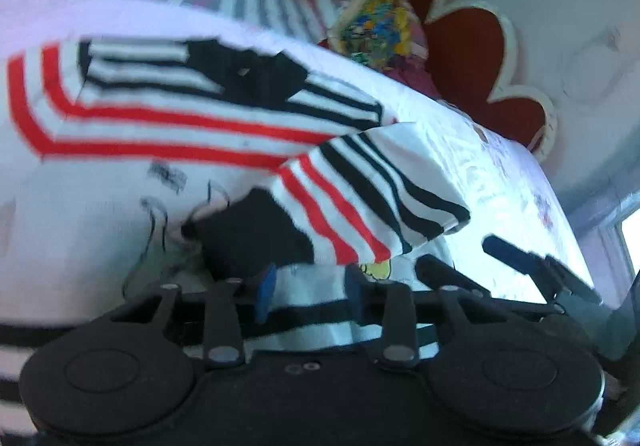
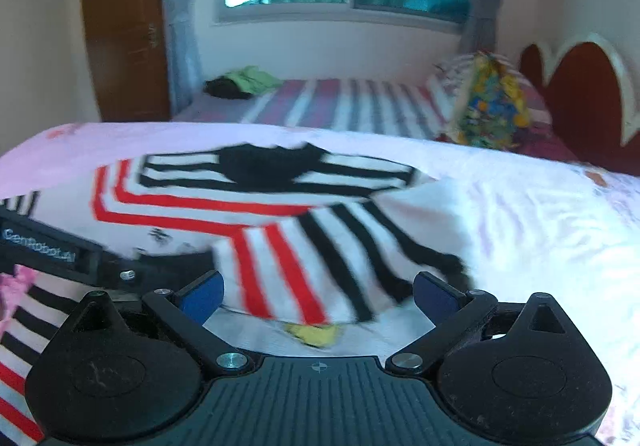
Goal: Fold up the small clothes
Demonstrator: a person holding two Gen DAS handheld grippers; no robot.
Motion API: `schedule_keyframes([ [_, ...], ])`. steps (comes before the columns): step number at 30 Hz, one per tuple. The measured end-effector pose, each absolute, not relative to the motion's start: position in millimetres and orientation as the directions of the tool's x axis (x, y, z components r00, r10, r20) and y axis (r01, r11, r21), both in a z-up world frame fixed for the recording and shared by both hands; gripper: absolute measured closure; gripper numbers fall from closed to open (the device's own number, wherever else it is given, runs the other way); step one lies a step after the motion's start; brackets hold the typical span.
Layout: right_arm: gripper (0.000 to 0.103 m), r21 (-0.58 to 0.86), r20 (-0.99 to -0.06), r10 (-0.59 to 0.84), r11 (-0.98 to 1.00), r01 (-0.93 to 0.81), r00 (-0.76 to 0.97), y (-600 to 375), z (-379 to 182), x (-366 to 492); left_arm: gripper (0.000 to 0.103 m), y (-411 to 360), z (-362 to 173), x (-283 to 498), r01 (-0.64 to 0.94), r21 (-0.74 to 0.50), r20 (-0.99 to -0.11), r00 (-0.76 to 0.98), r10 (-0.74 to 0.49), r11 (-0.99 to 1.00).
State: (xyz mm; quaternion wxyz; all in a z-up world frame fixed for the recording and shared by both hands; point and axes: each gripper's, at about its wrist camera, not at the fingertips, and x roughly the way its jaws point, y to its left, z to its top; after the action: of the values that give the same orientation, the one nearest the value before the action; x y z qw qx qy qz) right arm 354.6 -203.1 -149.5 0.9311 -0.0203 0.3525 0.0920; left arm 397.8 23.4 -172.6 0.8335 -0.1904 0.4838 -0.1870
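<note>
A small white shirt (image 1: 168, 149) with red and black stripes and a black collar lies on the pale bedsheet (image 1: 500, 181). One sleeve (image 1: 360, 201) is folded over toward me. My left gripper (image 1: 310, 292) is shut on the striped hem of the shirt, with cloth bunched between its blue pads. In the right wrist view the same shirt (image 2: 256, 205) lies ahead, its folded sleeve (image 2: 320, 266) just beyond my right gripper (image 2: 318, 292), which is open and empty. The left gripper's body (image 2: 60, 250) shows at the left edge there.
A colourful patterned pillow (image 2: 492, 105) and a dark red headboard (image 2: 588, 97) stand at the right. A striped bed cover (image 2: 340, 97) with green and black clothes (image 2: 240, 83) lies behind, under a window. A wooden door (image 2: 124, 25) is at the far left.
</note>
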Motion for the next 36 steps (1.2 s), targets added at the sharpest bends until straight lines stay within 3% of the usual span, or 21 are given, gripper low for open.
schedule_keyframes([
  [3, 0.003, 0.031, -0.683, 0.136, 0.987, -0.157, 0.718, -222, -166, 358, 0.071, 30, -181, 386, 0.047, -0.561, -0.727, 0.449, -0.519, 0.827],
  [7, 0.003, -0.016, -0.709, 0.089, 0.99, -0.142, 0.699, -232, -189, 360, 0.087, 24, -191, 391, 0.011, -0.575, -0.727, 0.451, -0.517, 0.818],
  [11, 0.003, -0.019, -0.723, 0.07, 0.992, -0.121, 0.687, -238, -202, 363, 0.087, 25, -203, 405, -0.063, -0.605, -0.708, 0.499, -0.5, 0.794],
  [13, 0.003, -0.002, -0.728, 0.071, 0.994, -0.106, 0.682, -243, -207, 367, 0.1, 24, -207, 407, -0.072, -0.621, -0.685, 0.534, -0.495, 0.781],
  [22, 0.0, 0.126, -0.758, 0.126, 0.991, -0.045, 0.64, -261, -218, 372, 0.103, 25, -199, 420, -0.083, -0.603, -0.629, 0.661, -0.409, 0.793],
  [28, 0.0, 0.118, -0.789, 0.131, 0.991, -0.063, 0.6, -261, -214, 377, 0.103, 28, -193, 406, -0.046, -0.645, -0.633, 0.591, -0.5, 0.763],
  [29, 0.0, 0.122, -0.786, 0.131, 0.991, -0.056, 0.604, -262, -214, 376, 0.103, 28, -191, 398, -0.056, -0.628, -0.652, 0.582, -0.486, 0.776],
  [31, 0.0, 0.112, -0.776, 0.121, 0.992, -0.055, 0.619, -260, -214, 372, 0.054, 27, -189, 387, -0.091, -0.613, -0.681, 0.564, -0.466, 0.785],
  [33, 0.0, 0.108, -0.769, 0.115, 0.993, -0.049, 0.629, -258, -214, 370, 0.037, 25, -188, 379, -0.106, -0.6, -0.682, 0.586, -0.438, 0.793],
  [35, 0.0, 0.115, -0.768, 0.114, 0.993, -0.039, 0.63, -258, -213, 370, 0.048, 22, -191, 379, -0.078, -0.614, -0.659, 0.598, -0.456, 0.785],
  [36, 0.0, 0.119, -0.768, 0.113, 0.992, -0.033, 0.63, -258, -212, 369, 0.065, 22, -195, 381, -0.085, -0.632, -0.653, 0.594, -0.47, 0.771],
])
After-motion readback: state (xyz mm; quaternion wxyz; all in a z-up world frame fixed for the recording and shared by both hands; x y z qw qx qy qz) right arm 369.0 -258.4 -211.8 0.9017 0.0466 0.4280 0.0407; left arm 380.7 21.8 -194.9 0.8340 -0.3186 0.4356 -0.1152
